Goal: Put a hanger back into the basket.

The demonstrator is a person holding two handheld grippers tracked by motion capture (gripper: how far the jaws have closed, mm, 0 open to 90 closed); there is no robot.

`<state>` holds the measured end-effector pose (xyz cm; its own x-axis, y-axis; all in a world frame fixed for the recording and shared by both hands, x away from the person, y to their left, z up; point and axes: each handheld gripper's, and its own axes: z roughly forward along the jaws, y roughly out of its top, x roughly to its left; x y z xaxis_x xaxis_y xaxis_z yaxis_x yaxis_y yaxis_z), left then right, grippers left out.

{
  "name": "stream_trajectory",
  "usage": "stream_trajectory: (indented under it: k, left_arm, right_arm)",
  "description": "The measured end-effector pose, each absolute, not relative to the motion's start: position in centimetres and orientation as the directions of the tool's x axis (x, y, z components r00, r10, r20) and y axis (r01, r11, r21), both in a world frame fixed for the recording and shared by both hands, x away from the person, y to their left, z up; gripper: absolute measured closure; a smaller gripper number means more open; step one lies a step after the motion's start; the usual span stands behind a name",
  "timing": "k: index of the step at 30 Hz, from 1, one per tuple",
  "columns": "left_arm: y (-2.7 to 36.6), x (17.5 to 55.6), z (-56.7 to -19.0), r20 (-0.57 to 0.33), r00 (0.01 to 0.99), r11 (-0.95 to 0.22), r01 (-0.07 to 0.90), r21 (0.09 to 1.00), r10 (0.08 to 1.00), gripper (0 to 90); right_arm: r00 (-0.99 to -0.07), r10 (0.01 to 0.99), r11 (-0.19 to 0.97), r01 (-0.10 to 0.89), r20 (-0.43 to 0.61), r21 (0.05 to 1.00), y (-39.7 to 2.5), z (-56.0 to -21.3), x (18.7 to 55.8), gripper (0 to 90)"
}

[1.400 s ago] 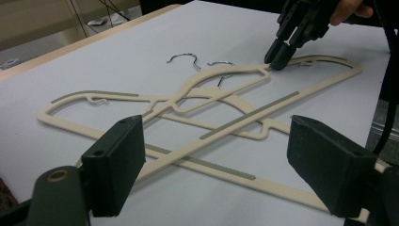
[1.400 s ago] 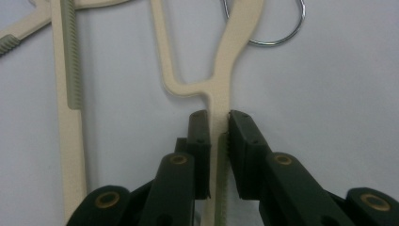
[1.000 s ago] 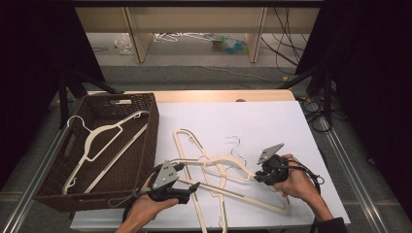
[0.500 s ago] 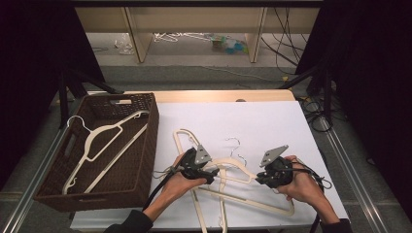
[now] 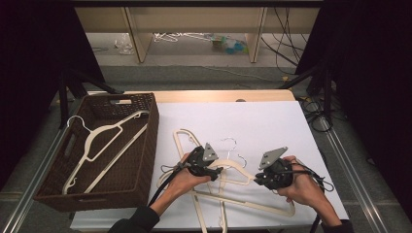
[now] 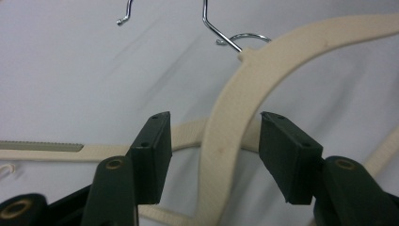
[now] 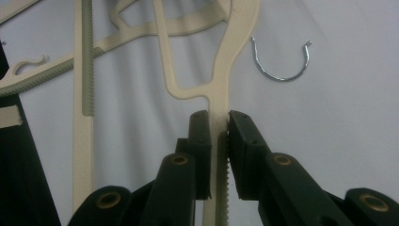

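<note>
Several cream plastic hangers [image 5: 232, 166] with metal hooks lie tangled on the white cloth near the table's front. My left gripper [image 5: 217, 171] is open over them. In the left gripper view its jaws straddle a curved hanger arm [image 6: 229, 110] without touching it, and that hanger's metal hook [image 6: 225, 37] lies just beyond. My right gripper [image 5: 256, 178] is shut on the end of a hanger. In the right gripper view, both pads clamp a thin cream hanger arm [image 7: 227, 70] near its notched corner, and a loose-looking hook [image 7: 281, 70] lies to the right.
A dark wicker basket [image 5: 151, 141] stands at the table's left with one cream hanger [image 5: 103, 137] inside. White cloth [image 5: 272, 121] covers the table's far and right parts. Cables trail past the right edge.
My left gripper has moved right and forward from the front of the table onto the hanger pile. The right gripper has stayed almost in place on its hanger.
</note>
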<state>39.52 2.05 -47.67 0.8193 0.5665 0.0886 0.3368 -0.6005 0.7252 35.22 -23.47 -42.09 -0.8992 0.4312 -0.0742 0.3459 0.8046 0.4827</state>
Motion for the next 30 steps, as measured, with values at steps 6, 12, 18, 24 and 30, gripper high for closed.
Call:
stream_trajectory:
  k: [6, 12, 18, 24, 30]
  left_arm:
    - [1.3, 39.9, -47.5, 0.06, 0.861, -0.611, 0.308, 0.729, 0.505, 59.4]
    - [1.7, 39.6, -46.2, 0.101, 0.887, -0.644, 0.244, 0.725, 0.45, 65.8]
    - [2.4, 38.7, -44.0, 0.125, 0.917, -0.663, 0.175, 0.728, 0.379, 69.4]
    - [2.9, 37.6, -42.0, 0.073, 0.933, -0.625, 0.176, 0.76, 0.351, 73.9]
    - [3.2, 36.4, -40.7, 0.018, 0.94, -0.611, 0.206, 0.765, 0.34, 79.3]
  right_arm:
    - [-0.906, 0.414, 0.81, 0.327, -0.081, 0.486, -23.4, -42.0, 35.2, 79.9]
    - [-0.914, 0.392, 0.818, 0.294, -0.106, 0.494, -23.6, -42.0, 35.2, 80.0]
    - [-0.923, 0.366, 0.825, 0.262, -0.121, 0.501, -23.9, -41.7, 35.1, 79.8]
    - [-0.907, 0.399, 0.798, 0.27, -0.137, 0.54, -24.5, -40.8, 34.9, 69.9]
    - [-0.878, 0.453, 0.758, 0.288, -0.155, 0.585, -24.9, -39.7, 34.6, 59.6]
